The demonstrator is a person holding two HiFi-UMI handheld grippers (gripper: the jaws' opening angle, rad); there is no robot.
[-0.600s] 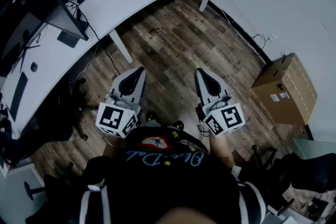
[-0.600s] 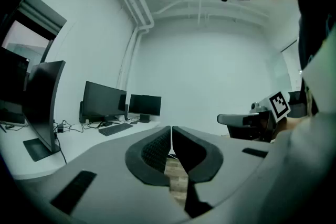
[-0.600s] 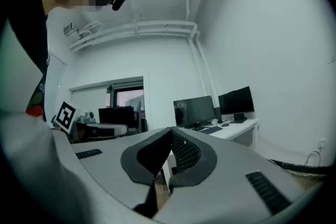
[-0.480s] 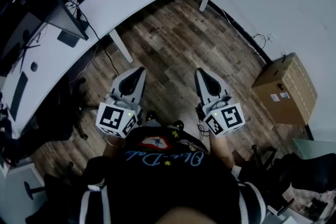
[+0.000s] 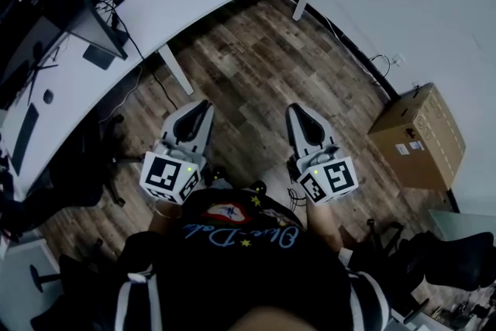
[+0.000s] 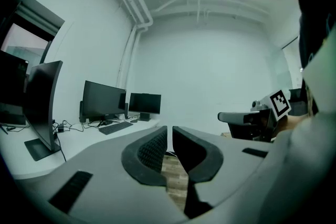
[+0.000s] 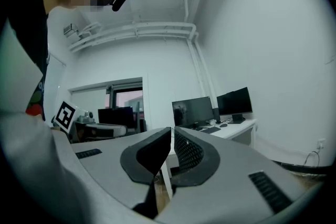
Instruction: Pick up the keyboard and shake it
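My left gripper (image 6: pixel 169 129) points level across the office, its dark ribbed jaws pressed together with nothing between them. A strip of wood floor (image 6: pixel 173 165) shows in the gap below them. At left, a white desk (image 6: pixel 79 136) carries a keyboard (image 6: pixel 115 127), well ahead of the jaws, in front of a dark monitor (image 6: pixel 103 101) with a second monitor (image 6: pixel 145 103) just beside it. A big screen (image 6: pixel 42 105) stands nearer, at the left edge. My right gripper (image 6: pixel 224 117) is level at the right, its marker cube (image 6: pixel 281 104) facing the lens. Pipes (image 6: pixel 131 2) climb the pale wall to the ceiling.
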